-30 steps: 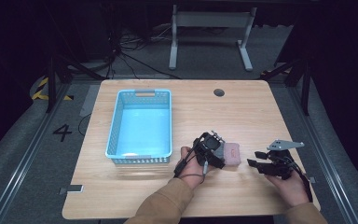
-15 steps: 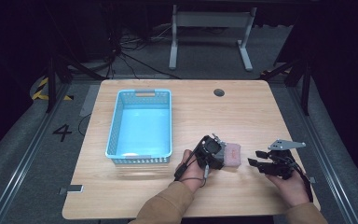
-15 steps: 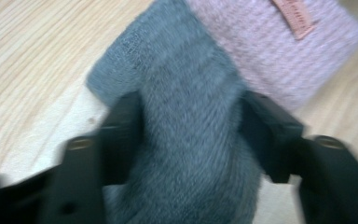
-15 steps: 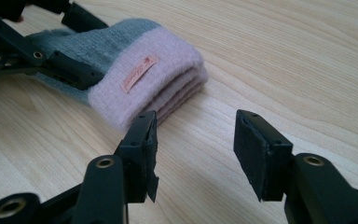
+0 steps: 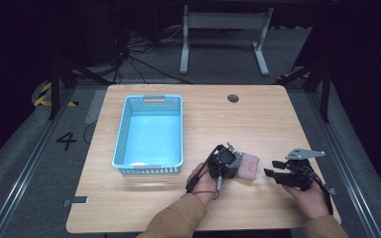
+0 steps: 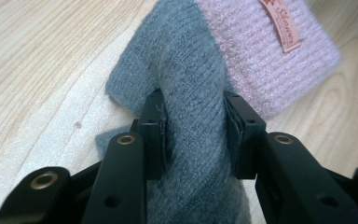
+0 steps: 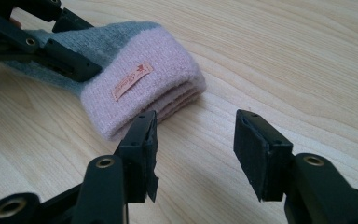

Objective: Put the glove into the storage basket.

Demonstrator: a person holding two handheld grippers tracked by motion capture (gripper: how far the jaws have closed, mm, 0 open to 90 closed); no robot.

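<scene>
A folded knit cloth, grey at one end and pink at the other with a small label (image 7: 131,80), lies on the wooden table (image 5: 208,119) near its front edge (image 5: 248,165). My left gripper (image 5: 226,163) is shut on the grey part of the cloth (image 6: 193,93); the jaws pinch a ridge of the fabric between them. My right gripper (image 7: 193,140) stands open just in front of the pink end, a little apart from it, with nothing between its jaws. In the high view the right gripper (image 5: 273,172) is to the right of the cloth.
A light blue plastic basket (image 5: 150,133) with nothing in it stands left of the cloth. A round cable hole (image 5: 233,98) sits near the table's far edge. Bare wood lies beyond and to the right of the cloth.
The left gripper has shifted slightly to the right over the cloth's grey end. The right gripper has barely moved.
</scene>
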